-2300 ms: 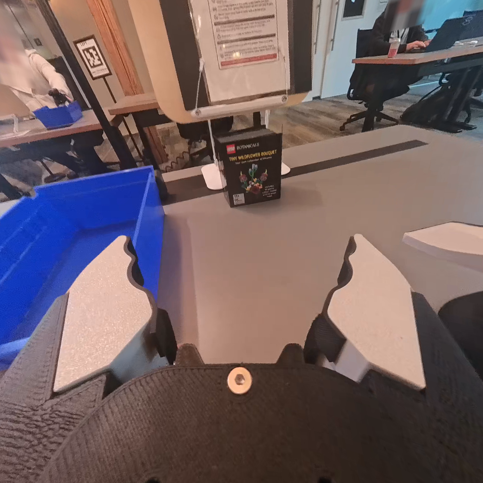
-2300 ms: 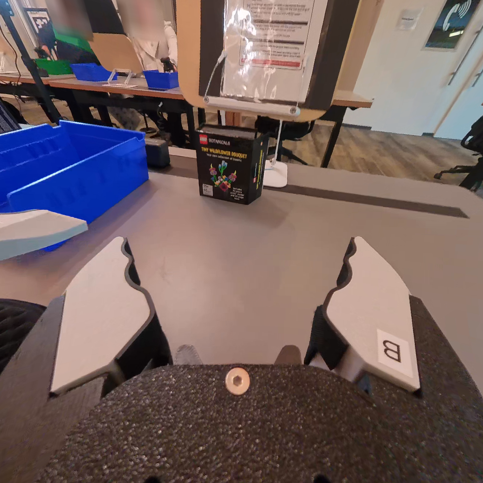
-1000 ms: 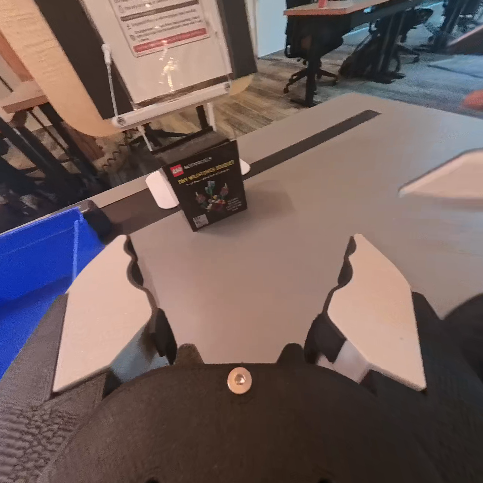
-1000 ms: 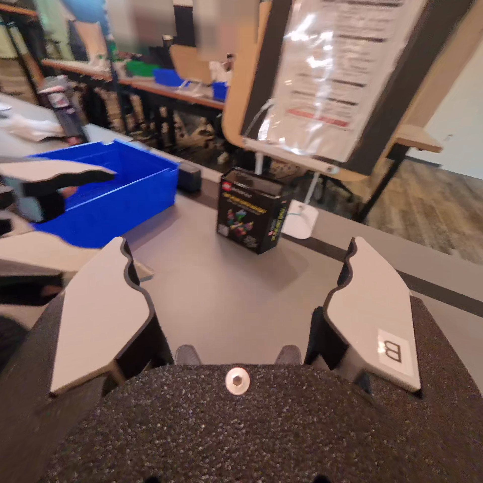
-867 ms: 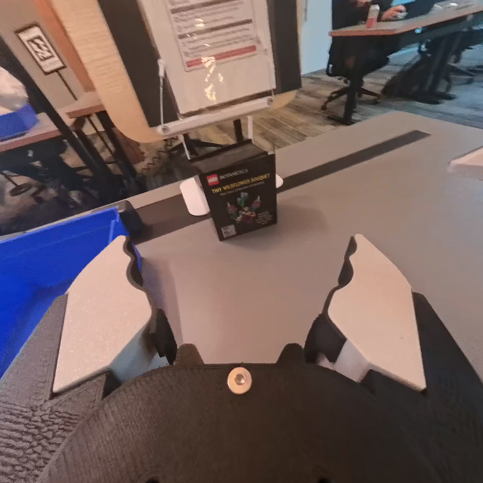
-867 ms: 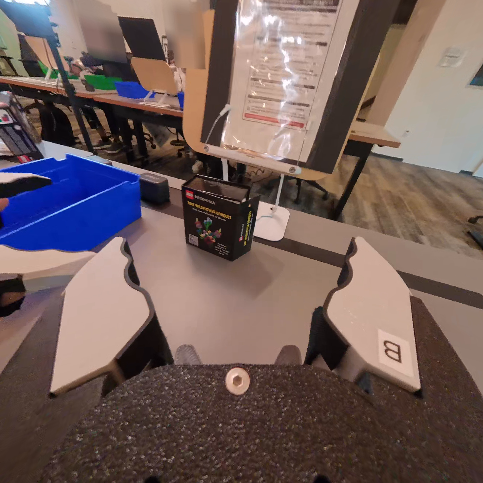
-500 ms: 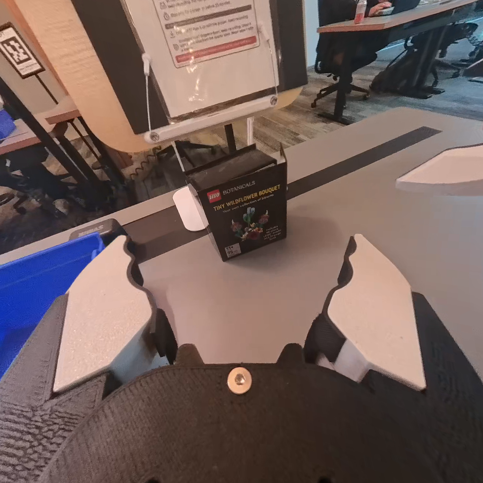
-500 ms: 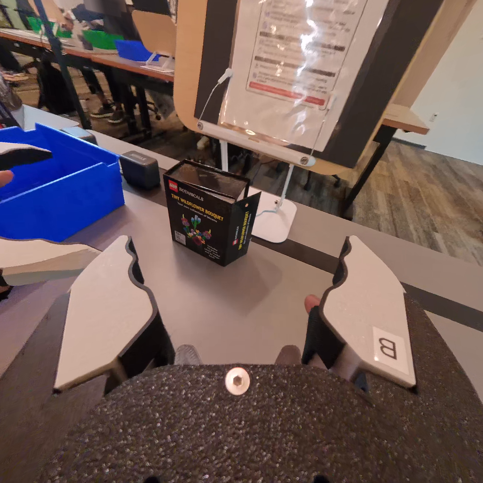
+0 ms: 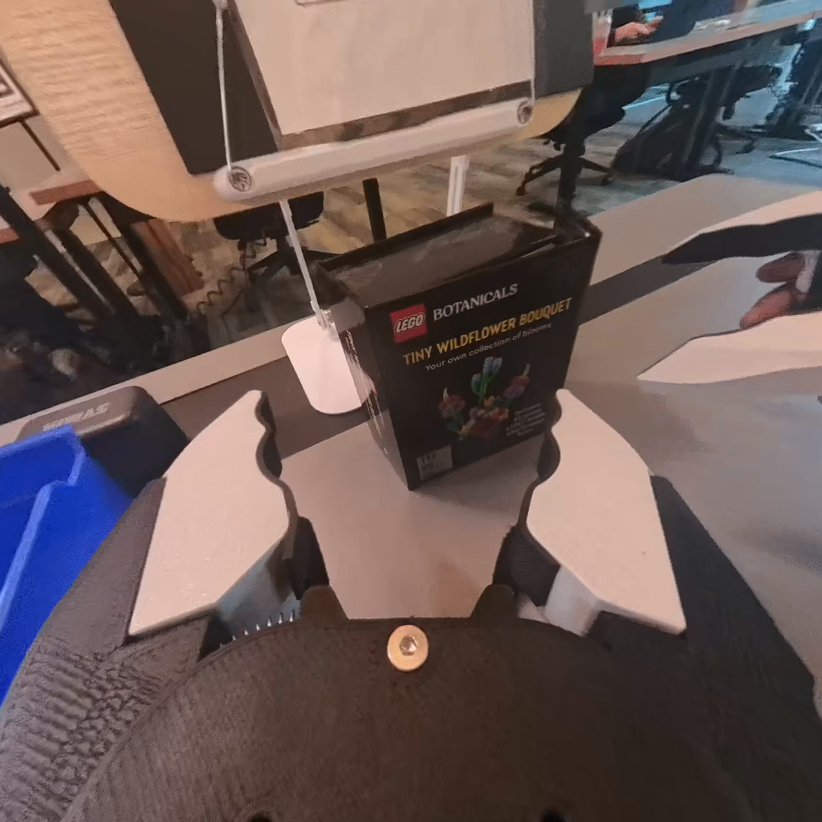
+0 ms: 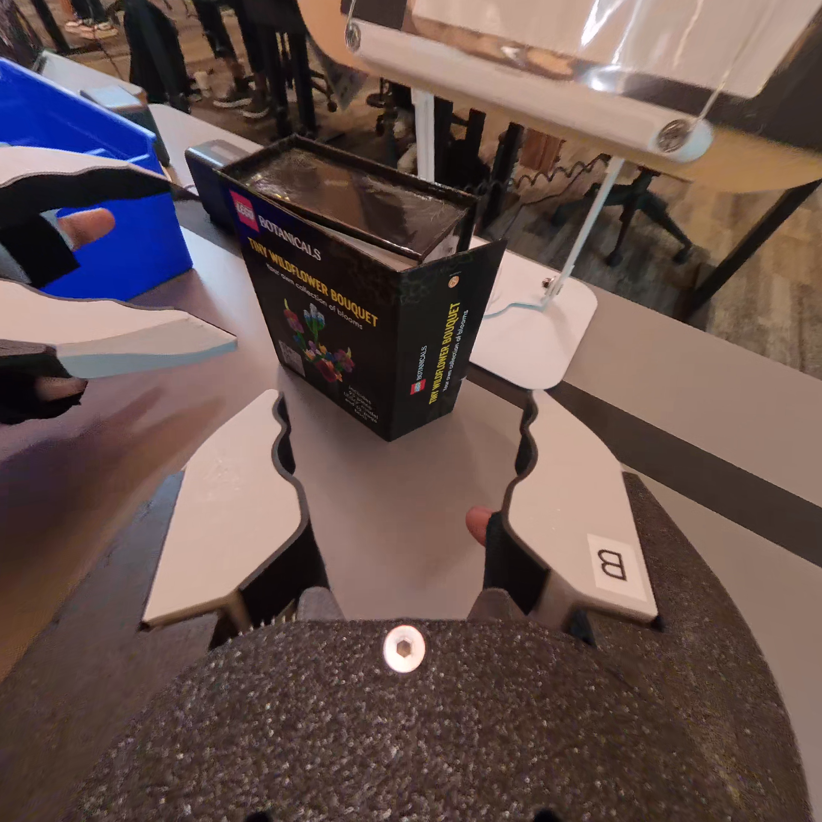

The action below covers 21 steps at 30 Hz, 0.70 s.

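— Where is the black box (image 9: 471, 356) for you right now?

— It stands upright on the grey worktop (image 9: 667, 467), centre of both views, top flaps open, so its sides are free to take from either flank. A white stand base (image 10: 533, 324) sits just behind it.

— And your left hand-held gripper (image 9: 409, 440)?

— Open and empty; the box lies just beyond its fingertips, untouched, toward the right finger.

— Your right hand-held gripper (image 10: 402, 427)?

— Also open, holding nothing, its fingers short of the box's near corner. You face that corner, so the two come in from different sides.

— Anything beside you?

— A blue bin (image 10: 89, 147), upper left of the right view, apart from the box.
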Tool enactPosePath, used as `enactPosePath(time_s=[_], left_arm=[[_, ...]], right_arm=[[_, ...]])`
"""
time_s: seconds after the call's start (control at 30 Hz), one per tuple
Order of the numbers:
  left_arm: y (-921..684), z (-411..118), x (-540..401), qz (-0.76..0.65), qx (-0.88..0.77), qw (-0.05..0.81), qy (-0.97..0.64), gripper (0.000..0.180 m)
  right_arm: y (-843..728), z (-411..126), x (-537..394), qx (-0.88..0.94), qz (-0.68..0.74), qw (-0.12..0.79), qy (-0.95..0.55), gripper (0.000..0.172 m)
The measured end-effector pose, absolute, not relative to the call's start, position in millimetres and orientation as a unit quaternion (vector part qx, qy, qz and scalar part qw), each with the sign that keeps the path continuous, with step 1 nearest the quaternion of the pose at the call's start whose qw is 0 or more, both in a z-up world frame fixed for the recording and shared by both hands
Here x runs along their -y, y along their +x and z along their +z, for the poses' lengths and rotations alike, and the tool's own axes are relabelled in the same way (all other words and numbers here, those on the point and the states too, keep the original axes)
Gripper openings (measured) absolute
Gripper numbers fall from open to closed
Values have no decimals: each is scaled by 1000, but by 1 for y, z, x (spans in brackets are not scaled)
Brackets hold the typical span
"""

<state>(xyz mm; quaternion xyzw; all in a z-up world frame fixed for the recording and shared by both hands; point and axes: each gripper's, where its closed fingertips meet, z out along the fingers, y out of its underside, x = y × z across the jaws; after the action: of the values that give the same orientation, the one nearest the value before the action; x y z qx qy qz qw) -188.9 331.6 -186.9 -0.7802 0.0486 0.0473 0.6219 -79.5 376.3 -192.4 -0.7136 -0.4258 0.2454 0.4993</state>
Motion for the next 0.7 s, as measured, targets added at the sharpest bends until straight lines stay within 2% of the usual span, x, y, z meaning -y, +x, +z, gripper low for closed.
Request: enactPosePath(time_s=[0.6,0.7], left_arm=[[-191,-236,-375,-16,-133,557,-820,104],[-185,-240,-378,-14,-176,549,-817,96]], right_arm=[[-129,-240,-413,540,285,447,-654,97],[-137,-244,-410,560,291,437,-641,97]])
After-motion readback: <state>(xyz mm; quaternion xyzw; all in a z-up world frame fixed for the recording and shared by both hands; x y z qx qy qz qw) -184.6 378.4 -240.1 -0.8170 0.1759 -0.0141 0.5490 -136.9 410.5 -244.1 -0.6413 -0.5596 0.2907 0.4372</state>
